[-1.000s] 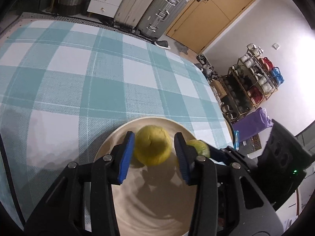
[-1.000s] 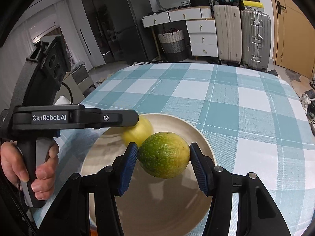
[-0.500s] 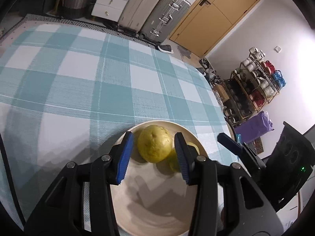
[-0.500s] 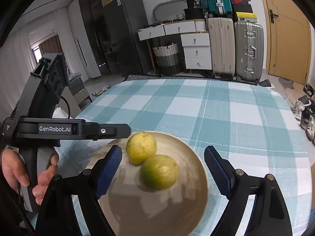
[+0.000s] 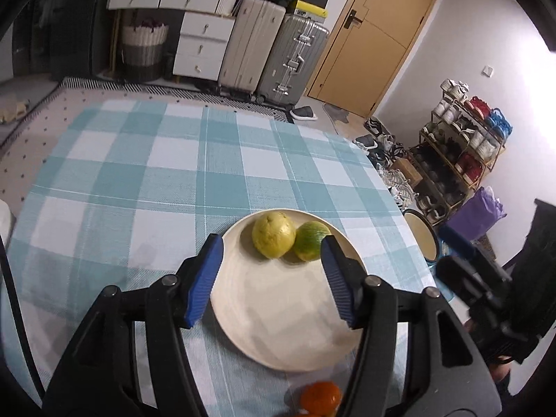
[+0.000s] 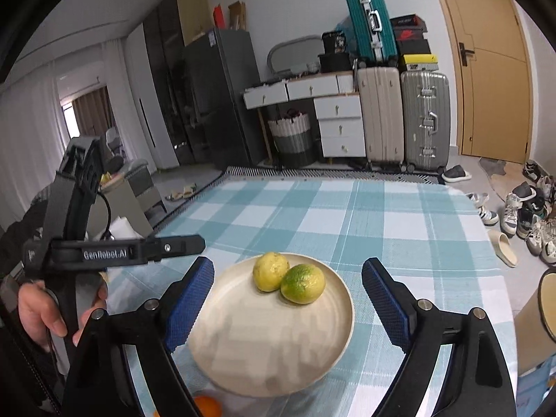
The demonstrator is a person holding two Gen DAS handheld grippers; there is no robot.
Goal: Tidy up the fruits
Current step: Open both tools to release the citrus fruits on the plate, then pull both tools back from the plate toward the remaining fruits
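A cream plate [image 5: 278,316] [image 6: 264,347] lies on the checked tablecloth. On its far side a yellow lemon [image 5: 273,233] [image 6: 271,271] and a green-yellow citrus [image 5: 311,245] [image 6: 303,283] rest touching each other. My left gripper [image 5: 271,278] hovers above the plate, its jaws opening, nothing between the blue pads. My right gripper [image 6: 288,309] stands wide open above the plate, also holding nothing. An orange fruit [image 5: 319,396] [image 6: 206,406] lies on the cloth at the plate's near edge, partly hidden by the gripper bodies.
The teal checked tablecloth [image 5: 146,180] stretches far and left of the plate. A person's hand [image 6: 41,309] holds the left gripper's handle at the left of the right wrist view. Suitcases [image 6: 403,118], drawers and a shoe rack [image 5: 455,153] stand beyond the table.
Both grippers let go of their fruits, which now rest on the plate. Both grippers rose and drew back, and the orange fruit came into view below.
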